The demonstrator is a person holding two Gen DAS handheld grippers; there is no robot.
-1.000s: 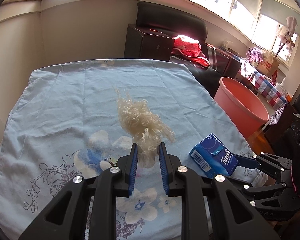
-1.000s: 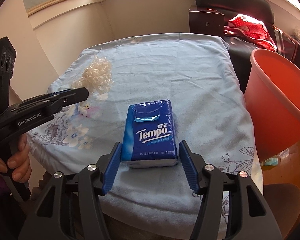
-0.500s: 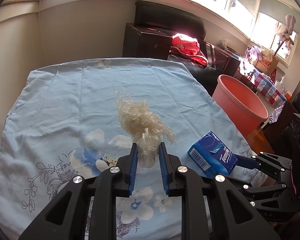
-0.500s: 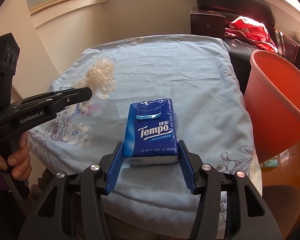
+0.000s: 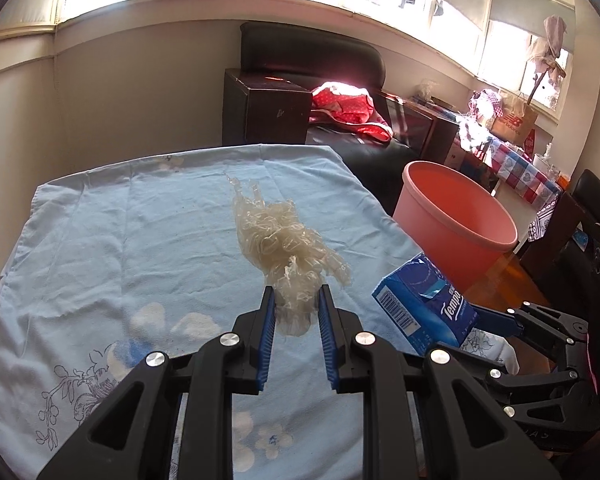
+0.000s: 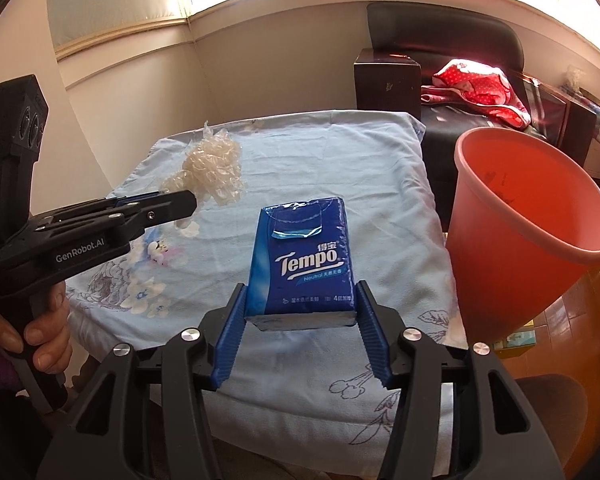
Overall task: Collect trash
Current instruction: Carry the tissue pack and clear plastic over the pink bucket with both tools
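The left gripper (image 5: 297,308) is clenching the near end of a crumpled clear plastic wrapper (image 5: 278,236), which is trailing away toward twelve o'clock over the blue floral cloth (image 5: 112,248) covering the table. The right gripper (image 6: 300,308) is grasping a blue tissue pack (image 6: 302,256) by its near end, both fingers pressing its sides, and the pack appears to be raised off the cloth. A pink bucket (image 6: 532,232) is standing beside the table at about two o'clock in both views, its mouth open and tilted toward the cameras.

Judging ahead, the wrapper is looking flimsy and is being pinched only at one end, so it could be slipping free or snagging the cloth on the way over. The pack, gripped at one end only, could be pivoting out and falling short of the bucket.
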